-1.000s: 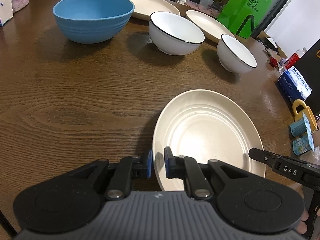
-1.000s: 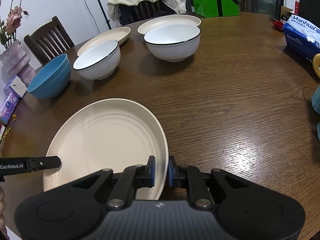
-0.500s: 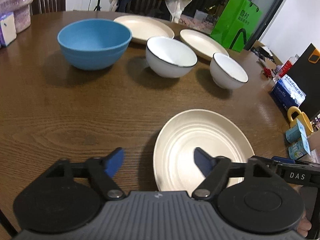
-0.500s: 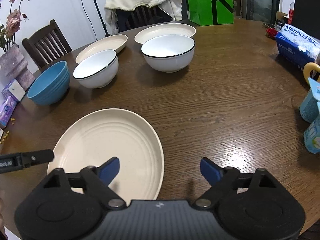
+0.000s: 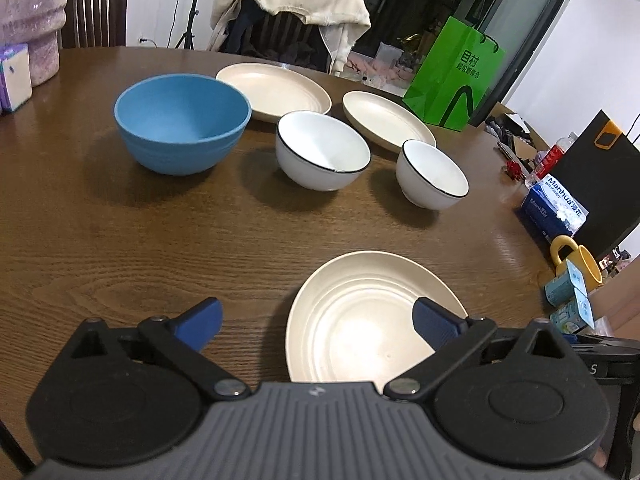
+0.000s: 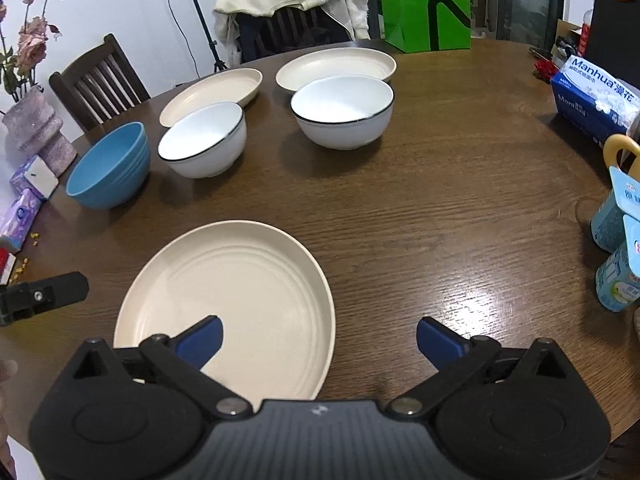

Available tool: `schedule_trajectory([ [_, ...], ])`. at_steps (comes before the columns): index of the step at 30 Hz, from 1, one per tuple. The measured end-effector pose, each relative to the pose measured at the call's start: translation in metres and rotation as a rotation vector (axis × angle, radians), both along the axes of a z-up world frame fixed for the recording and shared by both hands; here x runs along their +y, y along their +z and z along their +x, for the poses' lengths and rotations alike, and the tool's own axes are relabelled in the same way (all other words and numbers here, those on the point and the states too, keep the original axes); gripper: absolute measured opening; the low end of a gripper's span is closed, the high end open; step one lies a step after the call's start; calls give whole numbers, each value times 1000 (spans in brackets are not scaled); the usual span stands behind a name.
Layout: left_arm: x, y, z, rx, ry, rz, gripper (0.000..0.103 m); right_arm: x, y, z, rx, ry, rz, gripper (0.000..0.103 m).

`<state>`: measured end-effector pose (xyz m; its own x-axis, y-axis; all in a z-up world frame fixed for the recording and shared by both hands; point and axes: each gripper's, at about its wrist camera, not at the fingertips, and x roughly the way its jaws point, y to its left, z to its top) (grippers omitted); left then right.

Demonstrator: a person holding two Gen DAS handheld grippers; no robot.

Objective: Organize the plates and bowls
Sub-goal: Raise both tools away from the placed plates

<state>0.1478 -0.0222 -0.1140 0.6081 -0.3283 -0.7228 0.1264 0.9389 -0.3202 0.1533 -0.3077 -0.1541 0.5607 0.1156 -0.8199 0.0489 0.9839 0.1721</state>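
Note:
A cream plate (image 5: 372,316) lies flat on the brown wooden table near its front edge; it also shows in the right wrist view (image 6: 232,296). My left gripper (image 5: 316,320) is open above the plate's left edge. My right gripper (image 6: 318,338) is open above its right edge. Neither holds anything. Further back stand a blue bowl (image 5: 182,122), a larger white bowl (image 5: 322,154) and a smaller white bowl (image 5: 432,178), with two more cream plates (image 5: 276,90) (image 5: 386,118) behind them.
A green bag (image 5: 454,74) stands at the table's far edge. A blue tissue pack (image 5: 554,210), a yellow mug (image 5: 576,262) and small cartons (image 5: 568,280) sit at the right. A pink vase (image 6: 38,132) and tissue packs (image 6: 22,204) sit at the left.
Both grippers were shut on the near plate's edges a second ago. They have opened, let go of it and pulled back and up; the plate now rests on the table.

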Motion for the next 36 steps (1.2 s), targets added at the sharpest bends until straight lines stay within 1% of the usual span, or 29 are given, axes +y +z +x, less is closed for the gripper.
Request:
schedule_trajectory([
  [7,0,19,-5,-28,8,10,103,2,14,-8,-2,1,3,103],
  [20,6,47,-15,-52,37,22,103,5,46,-18,-16,5,-22,103],
  [24,10,54,-16,-62,52,37,103,6,53,-17,-18,5,-30,103],
  [36,25,69,-4,-77,87,28,103,15,72,-3,-47,26,-39,103],
])
